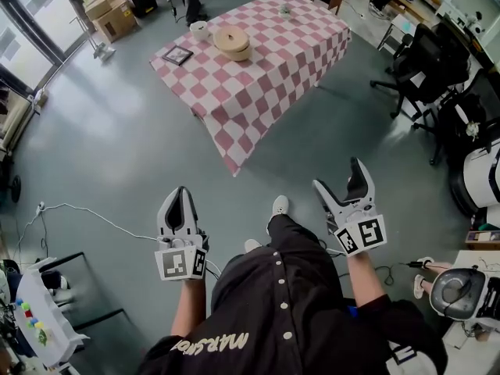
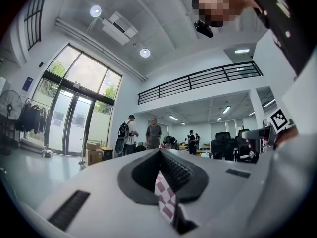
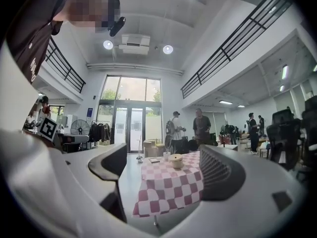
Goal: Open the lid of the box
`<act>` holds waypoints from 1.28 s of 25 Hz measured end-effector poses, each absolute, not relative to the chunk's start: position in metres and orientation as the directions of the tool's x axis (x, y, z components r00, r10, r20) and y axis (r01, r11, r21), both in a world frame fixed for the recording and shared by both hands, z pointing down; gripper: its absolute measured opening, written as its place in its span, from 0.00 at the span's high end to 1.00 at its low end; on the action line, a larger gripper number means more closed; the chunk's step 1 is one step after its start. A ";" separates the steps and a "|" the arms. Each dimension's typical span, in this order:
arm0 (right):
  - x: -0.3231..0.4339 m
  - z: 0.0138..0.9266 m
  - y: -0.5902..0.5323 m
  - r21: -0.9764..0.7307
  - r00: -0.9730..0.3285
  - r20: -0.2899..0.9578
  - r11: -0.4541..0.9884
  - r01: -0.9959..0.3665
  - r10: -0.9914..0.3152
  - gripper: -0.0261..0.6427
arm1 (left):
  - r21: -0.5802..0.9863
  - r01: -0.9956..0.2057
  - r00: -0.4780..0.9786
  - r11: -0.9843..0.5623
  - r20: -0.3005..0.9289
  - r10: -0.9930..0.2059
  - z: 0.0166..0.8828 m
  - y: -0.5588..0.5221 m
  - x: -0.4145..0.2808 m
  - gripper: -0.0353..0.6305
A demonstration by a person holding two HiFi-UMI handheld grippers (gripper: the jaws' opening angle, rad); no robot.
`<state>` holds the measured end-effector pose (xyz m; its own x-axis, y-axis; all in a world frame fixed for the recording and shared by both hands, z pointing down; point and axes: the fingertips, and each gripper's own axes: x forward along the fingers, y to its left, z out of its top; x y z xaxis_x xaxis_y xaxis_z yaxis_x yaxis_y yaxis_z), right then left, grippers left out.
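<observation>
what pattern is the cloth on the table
Pink and white checks. The tablecloth shows best in the head view.

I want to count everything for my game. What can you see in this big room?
Table: one, pink-and-white checked cloth, middle of the floor.
Round box with lid: one, tan, on the table.
Cup: one, white, beside the box.
Framed picture: one, dark, at the table's left corner.
Cardboard boxes: a few, brown, by the windows.
Office chairs: at least two, black, on the right.
Cable: one, white, on the floor.
People: several, far side of the room.
Left hand-held gripper: one, white and black, jaws shut, empty.
Right hand-held gripper: one, white and black, jaws open, empty.
</observation>
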<state>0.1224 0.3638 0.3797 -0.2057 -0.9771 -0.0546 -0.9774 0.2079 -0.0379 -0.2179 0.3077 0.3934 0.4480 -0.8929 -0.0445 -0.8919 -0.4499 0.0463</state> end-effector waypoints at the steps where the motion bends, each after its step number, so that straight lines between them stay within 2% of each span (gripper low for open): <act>1: 0.124 0.381 0.359 -0.040 -0.206 -0.052 0.209 -0.977 -0.977 0.30 | 0.048 -0.893 0.445 -0.447 -0.041 -0.895 0.394 0.304 -0.217 0.94; 15: 0.160 0.382 0.260 -0.073 -0.235 -0.062 0.240 -0.968 -0.970 0.30 | 0.016 -0.901 0.432 -0.434 -0.078 -0.899 0.377 0.217 -0.176 0.94; 32: 0.210 0.383 0.141 -0.085 -0.306 -0.070 0.311 -0.947 -0.949 0.30 | 0.030 -0.935 0.351 -0.352 -0.041 -0.935 0.381 0.121 -0.119 0.94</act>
